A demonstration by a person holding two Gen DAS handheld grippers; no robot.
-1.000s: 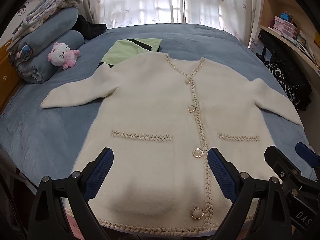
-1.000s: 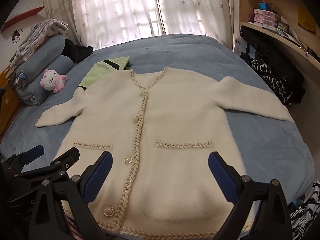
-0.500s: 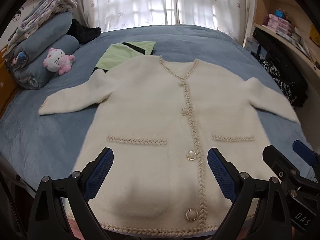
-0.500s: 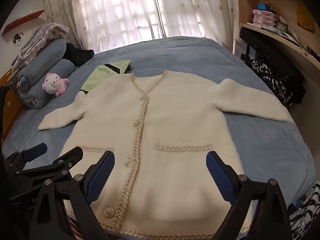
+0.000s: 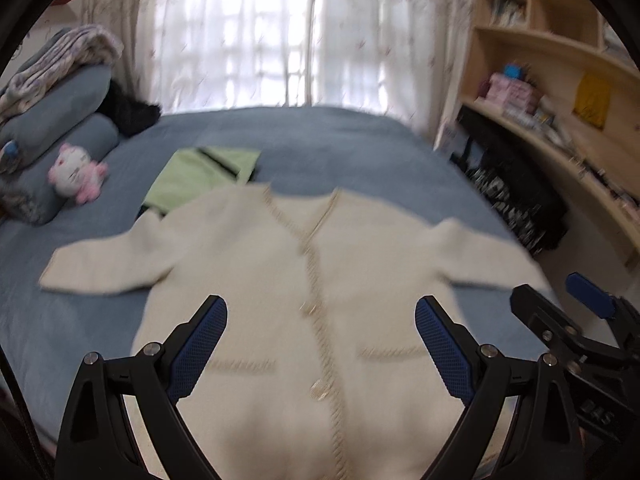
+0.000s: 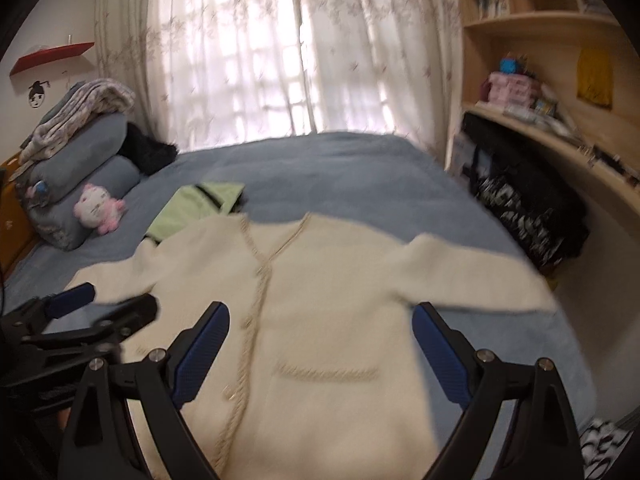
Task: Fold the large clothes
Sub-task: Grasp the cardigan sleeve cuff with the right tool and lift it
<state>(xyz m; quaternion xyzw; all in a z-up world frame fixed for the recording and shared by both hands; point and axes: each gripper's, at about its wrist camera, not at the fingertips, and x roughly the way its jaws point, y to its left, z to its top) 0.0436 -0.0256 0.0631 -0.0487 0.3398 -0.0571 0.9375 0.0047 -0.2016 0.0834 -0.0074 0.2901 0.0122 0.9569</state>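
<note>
Both grippers, left (image 5: 320, 344) and right (image 6: 320, 350), hung wide open and empty above the hem end. Bed (image 5: 340, 148) carried the cardigan (image 5: 288, 280), spread flat, front up, buttoned, sleeves out to either side. No fold visible, so the whole task looked still to do: sleeves in, then body. Green garment (image 5: 200, 176) lay partly under its left shoulder. Plush (image 5: 76, 172) sat by the pillows.

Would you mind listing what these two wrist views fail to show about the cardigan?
- Cardigan hem: hidden in both views behind the open left gripper and right gripper.
- Buttons and braid trim: smeared by motion blur in both views.
- Green garment: partly covered by the cardigan's shoulder.
</note>
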